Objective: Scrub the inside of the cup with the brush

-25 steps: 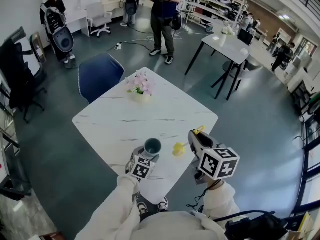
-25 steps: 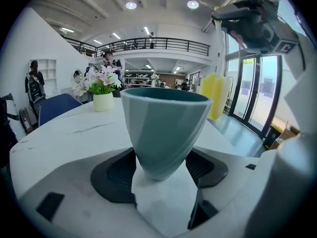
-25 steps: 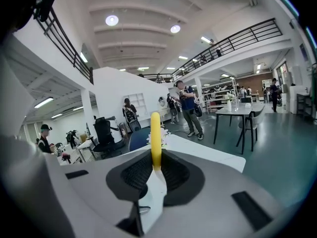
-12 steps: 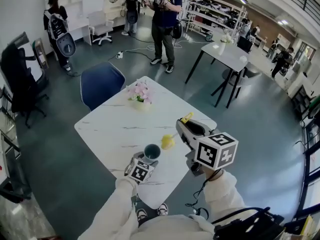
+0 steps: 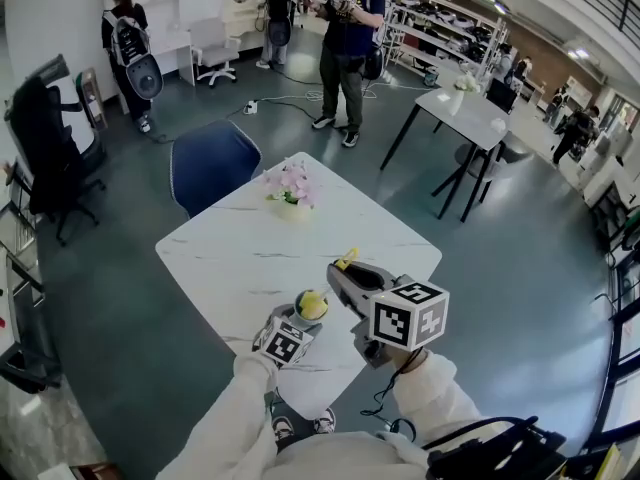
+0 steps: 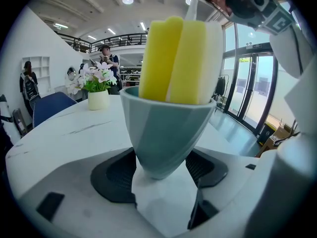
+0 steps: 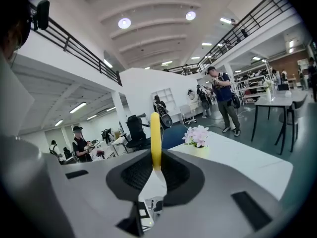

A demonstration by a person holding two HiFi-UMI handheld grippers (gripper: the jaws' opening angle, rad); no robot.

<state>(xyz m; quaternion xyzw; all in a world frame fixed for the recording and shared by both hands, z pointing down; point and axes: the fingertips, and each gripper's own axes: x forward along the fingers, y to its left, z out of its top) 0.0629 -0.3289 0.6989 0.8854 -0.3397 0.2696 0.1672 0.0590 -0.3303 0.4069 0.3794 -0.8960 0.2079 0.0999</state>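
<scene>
The left tool [image 6: 161, 175] is pressed onto the narrow foot of a grey-green cup [image 6: 166, 133], one jaw on each side, and holds it upright. The brush [image 6: 181, 58] stands in the cup, its yellow sponge head filling the mouth and rising well above the rim. The right tool [image 7: 155, 170] is clamped on the brush's thin yellow handle, which sticks up between its jaws. In the head view this tool sits just to the right of the cup, angled in toward it. The cup is over the white marbled worktop [image 5: 250, 248], toward its near corner. A flower pot [image 5: 291, 190] stands near the far corner, and a blue chair [image 5: 210, 163] waits off the far left edge.
</scene>
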